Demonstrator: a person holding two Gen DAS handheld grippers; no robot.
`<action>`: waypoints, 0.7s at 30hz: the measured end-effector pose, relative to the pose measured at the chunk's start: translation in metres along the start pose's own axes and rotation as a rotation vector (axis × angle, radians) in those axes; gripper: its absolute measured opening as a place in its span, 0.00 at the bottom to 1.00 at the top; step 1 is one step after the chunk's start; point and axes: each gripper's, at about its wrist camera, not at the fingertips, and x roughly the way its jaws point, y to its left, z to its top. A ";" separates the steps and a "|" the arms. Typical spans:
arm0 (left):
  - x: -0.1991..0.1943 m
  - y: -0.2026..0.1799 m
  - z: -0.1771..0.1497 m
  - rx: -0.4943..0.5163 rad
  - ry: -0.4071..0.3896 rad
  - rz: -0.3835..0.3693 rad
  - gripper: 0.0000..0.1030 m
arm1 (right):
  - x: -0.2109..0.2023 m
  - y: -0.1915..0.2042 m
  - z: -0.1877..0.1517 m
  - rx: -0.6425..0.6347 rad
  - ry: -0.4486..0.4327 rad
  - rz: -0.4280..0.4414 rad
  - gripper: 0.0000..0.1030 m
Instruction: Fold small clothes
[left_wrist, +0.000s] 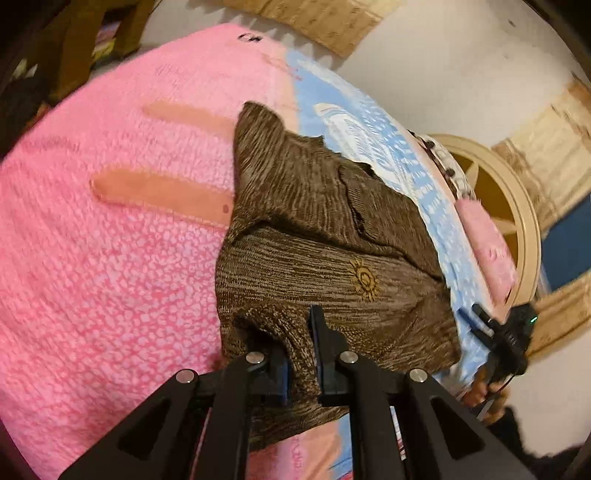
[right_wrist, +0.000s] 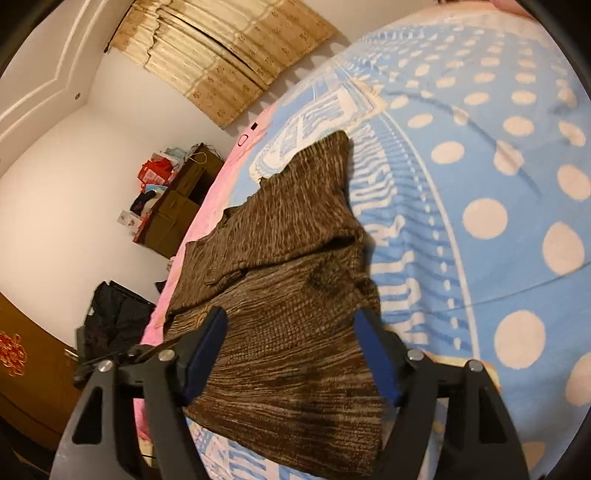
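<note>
A small brown knit sweater with a yellow sun emblem lies partly folded on the bed, one sleeve laid across its body. My left gripper is shut on a bunched fold of the sweater's near edge. My right gripper is open, its jaws spread wide over the sweater's near hem without pinching it. The right gripper also shows in the left wrist view at the sweater's right edge, held by a hand.
The sweater lies where a pink fuzzy blanket meets a blue blanket with pale dots. A round cream frame stands beside the bed. Brown boxes and dark clothes sit by the white wall.
</note>
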 end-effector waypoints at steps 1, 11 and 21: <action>0.003 -0.003 -0.001 0.029 -0.007 0.019 0.10 | 0.000 0.008 0.000 -0.037 -0.014 -0.031 0.74; 0.020 0.002 0.018 -0.124 0.030 -0.102 0.23 | 0.068 0.176 -0.064 -0.668 0.137 0.094 0.75; -0.068 0.018 0.015 -0.012 -0.250 0.100 0.76 | 0.184 0.190 -0.072 -0.445 0.354 0.175 0.60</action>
